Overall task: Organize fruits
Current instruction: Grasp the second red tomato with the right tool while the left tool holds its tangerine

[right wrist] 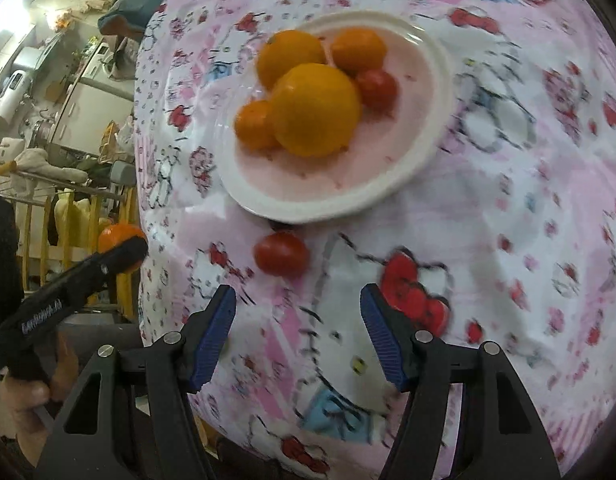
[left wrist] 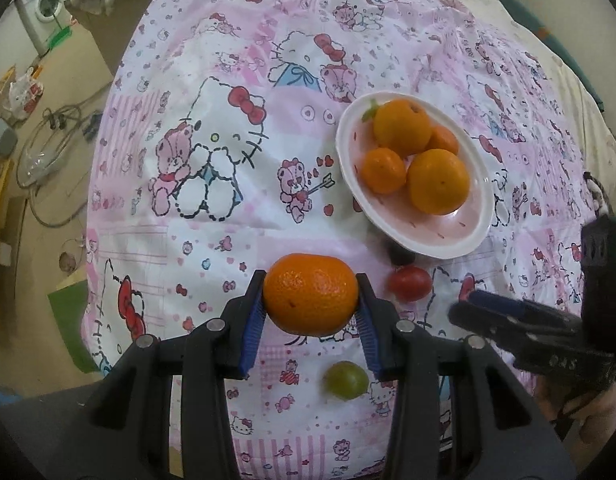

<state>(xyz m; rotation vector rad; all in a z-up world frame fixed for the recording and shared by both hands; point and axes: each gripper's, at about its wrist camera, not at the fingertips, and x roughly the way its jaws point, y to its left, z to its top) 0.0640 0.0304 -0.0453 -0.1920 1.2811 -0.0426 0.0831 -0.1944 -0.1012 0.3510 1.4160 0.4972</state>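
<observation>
My left gripper (left wrist: 310, 295) is shut on an orange mandarin (left wrist: 310, 294), held above the cloth. A white plate (left wrist: 460, 236) to the upper right holds several oranges (left wrist: 438, 182). A red tomato (left wrist: 409, 283) lies on the cloth by the plate's near rim, and a green fruit (left wrist: 345, 380) lies below my left fingers. My right gripper (right wrist: 298, 312) is open and empty, just short of the red tomato (right wrist: 282, 254). The plate (right wrist: 424, 152) in the right wrist view holds several oranges (right wrist: 315, 110) and a second red tomato (right wrist: 376, 87).
The fruits lie on a table draped in a pink and white cartoon cloth (left wrist: 212, 184). The right gripper (left wrist: 520, 320) shows at the right edge of the left view. The left gripper with the mandarin (right wrist: 122, 246) shows at the left of the right view. Room clutter lies past the table's left edge.
</observation>
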